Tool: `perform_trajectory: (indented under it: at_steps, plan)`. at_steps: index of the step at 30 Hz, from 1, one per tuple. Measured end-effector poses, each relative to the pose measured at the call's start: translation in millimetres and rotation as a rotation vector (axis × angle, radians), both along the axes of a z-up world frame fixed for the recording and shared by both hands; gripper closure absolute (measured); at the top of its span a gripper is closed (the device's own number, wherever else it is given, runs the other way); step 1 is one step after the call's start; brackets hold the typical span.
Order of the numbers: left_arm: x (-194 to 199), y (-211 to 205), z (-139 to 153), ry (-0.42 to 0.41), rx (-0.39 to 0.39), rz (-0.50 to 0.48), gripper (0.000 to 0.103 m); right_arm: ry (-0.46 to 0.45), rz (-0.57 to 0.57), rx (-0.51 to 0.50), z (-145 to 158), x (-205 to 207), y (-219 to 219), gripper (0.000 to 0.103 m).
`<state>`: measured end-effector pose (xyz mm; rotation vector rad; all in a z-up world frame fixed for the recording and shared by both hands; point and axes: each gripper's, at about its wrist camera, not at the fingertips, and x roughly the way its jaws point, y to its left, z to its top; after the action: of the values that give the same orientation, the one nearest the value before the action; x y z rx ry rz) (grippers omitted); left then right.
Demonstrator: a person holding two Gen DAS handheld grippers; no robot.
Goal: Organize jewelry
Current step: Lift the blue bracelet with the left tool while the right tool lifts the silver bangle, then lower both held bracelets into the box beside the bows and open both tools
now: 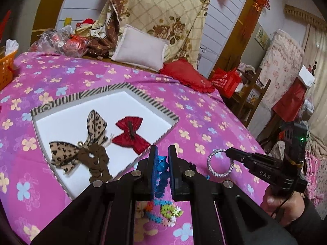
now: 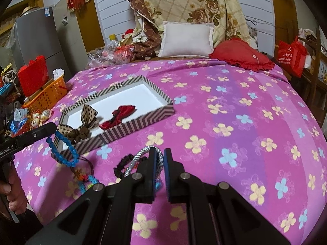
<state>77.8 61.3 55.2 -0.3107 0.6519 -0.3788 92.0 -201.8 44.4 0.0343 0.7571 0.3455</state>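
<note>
My left gripper (image 1: pixel 162 155) is shut on a blue bead bracelet (image 1: pixel 162 166), which hangs from it over the bed; the bracelet also shows in the right wrist view (image 2: pixel 65 153). My right gripper (image 2: pixel 159 158) is shut on a silver braided ring bracelet (image 2: pixel 143 157), seen in the left wrist view (image 1: pixel 220 163) held above the bedspread. A striped box (image 1: pixel 102 94) with a white inside holds a leopard bow (image 1: pixel 81 140), a brown scrunchie (image 1: pixel 96 159) and a red bow (image 1: pixel 130 134). A colourful beaded bracelet (image 1: pixel 167 212) and a black bracelet (image 2: pixel 122 164) lie on the bedspread.
The pink flowered bedspread (image 2: pixel 224 122) covers the bed. Pillows (image 2: pixel 187 39) and a red cushion (image 2: pixel 243 58) lie at the head. An orange basket (image 2: pixel 48 96) and clutter stand at the left edge. A red bag (image 2: pixel 291 58) and wooden furniture stand to the right.
</note>
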Motion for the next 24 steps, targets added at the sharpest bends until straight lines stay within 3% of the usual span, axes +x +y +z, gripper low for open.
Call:
perform_trajectory:
  at_steps: [12,18,24]
  plan:
    - [33.3,27.7,23.0,-0.056,-0.019,0.054,0.098,-0.034,0.076,0.024,8.5,25.5,35.9,0.096]
    - [58.5,39.2,8.0,-0.009,-0.020,0.089,0.098,-0.061,0.106,0.062,11.2,52.4,57.6,0.096]
    - [74.5,46.3,-10.0,0.040,-0.045,0.130,0.098,-0.025,0.083,0.106,-6.8,83.7,76.1,0.096]
